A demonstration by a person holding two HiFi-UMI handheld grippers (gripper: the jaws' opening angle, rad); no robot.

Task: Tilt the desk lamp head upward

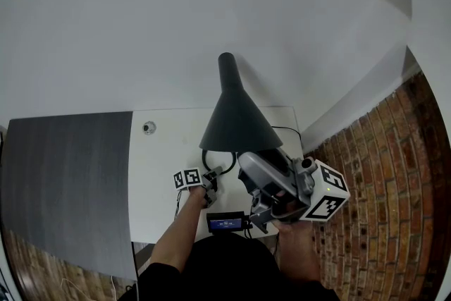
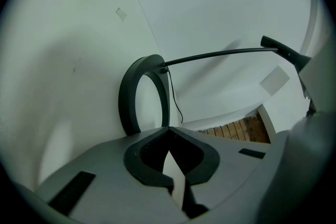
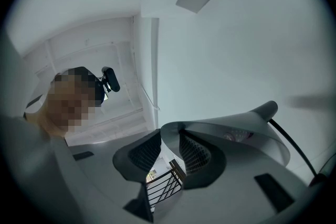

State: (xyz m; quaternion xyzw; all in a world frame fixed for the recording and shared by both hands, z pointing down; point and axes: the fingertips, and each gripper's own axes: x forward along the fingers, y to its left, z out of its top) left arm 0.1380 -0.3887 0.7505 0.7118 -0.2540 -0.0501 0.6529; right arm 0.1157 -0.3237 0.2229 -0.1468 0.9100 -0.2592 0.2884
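A dark desk lamp stands on the white desk (image 1: pixel 162 173), its cone-shaped shade (image 1: pixel 236 120) pointing down and toward me. In the right gripper view the shade (image 3: pixel 236 128) shows from below, with its thin rim between the pads of my right gripper (image 3: pixel 168 136), which is shut on it. In the head view my right gripper (image 1: pixel 250 160) sits at the shade's near rim. The left gripper (image 1: pixel 211 176) is low beside the lamp's foot. The left gripper (image 2: pixel 168 129) is shut with nothing between its tips, just short of the ring-shaped base (image 2: pixel 128 97). The thin lamp arm (image 2: pixel 220 54) runs off to the right.
A dark grey panel (image 1: pixel 63 180) adjoins the desk on the left. A round grommet (image 1: pixel 149 127) sits near the desk's back edge and the lamp cord (image 1: pixel 289 130) trails right. A small device with a blue screen (image 1: pixel 225 223) is at the front edge. Brick floor (image 1: pixel 380 173) lies to the right.
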